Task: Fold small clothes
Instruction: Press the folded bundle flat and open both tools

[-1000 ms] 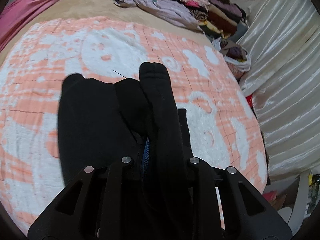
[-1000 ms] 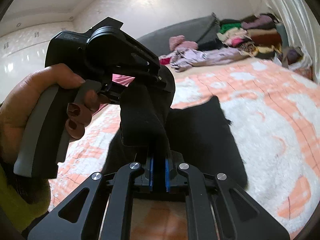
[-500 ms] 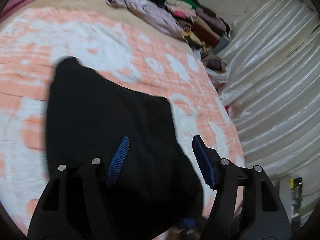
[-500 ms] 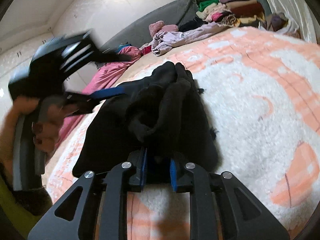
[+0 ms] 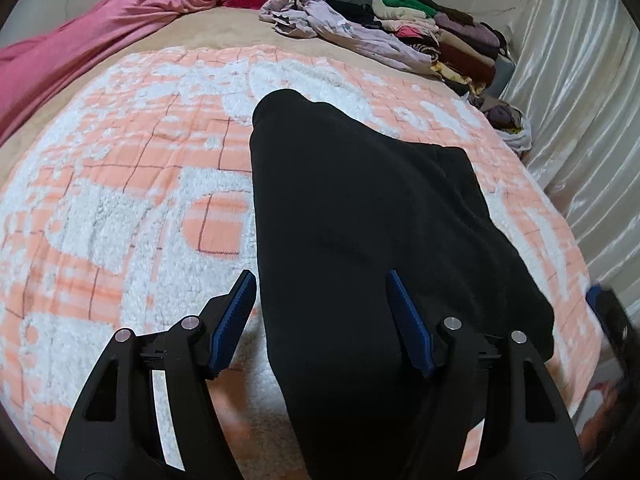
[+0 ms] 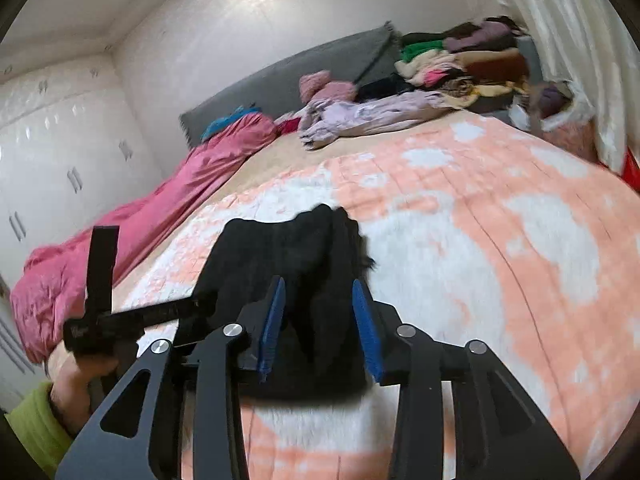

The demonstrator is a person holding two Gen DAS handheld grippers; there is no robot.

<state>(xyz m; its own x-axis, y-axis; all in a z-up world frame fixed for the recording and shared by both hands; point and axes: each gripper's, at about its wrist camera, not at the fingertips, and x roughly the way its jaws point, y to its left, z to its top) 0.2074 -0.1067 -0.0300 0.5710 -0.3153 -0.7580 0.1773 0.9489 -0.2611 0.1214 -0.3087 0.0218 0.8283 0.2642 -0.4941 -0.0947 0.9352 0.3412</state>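
A black garment point(image 5: 360, 216) lies folded and flat on the orange-and-white blanket point(image 5: 120, 208). My left gripper point(image 5: 324, 320) is open, its blue pads apart above the garment's near end, holding nothing. In the right wrist view the same black garment point(image 6: 288, 256) lies on the blanket point(image 6: 500, 264). My right gripper point(image 6: 318, 320) is open above its near edge, empty. The left gripper's body and the hand holding it point(image 6: 96, 320) show at the left of that view.
A pink quilt point(image 5: 80, 52) lies along the bed's left side. A lilac garment point(image 5: 340, 28) and a stack of folded clothes point(image 5: 440, 36) sit at the far end. A white curtain point(image 5: 580, 100) hangs at the right. White wardrobe doors point(image 6: 48, 152) stand at the left.
Both grippers have let go of the black garment and opened. The garment, held up bunched a second ago, now lies flat on the blanket. The left gripper has drawn back.
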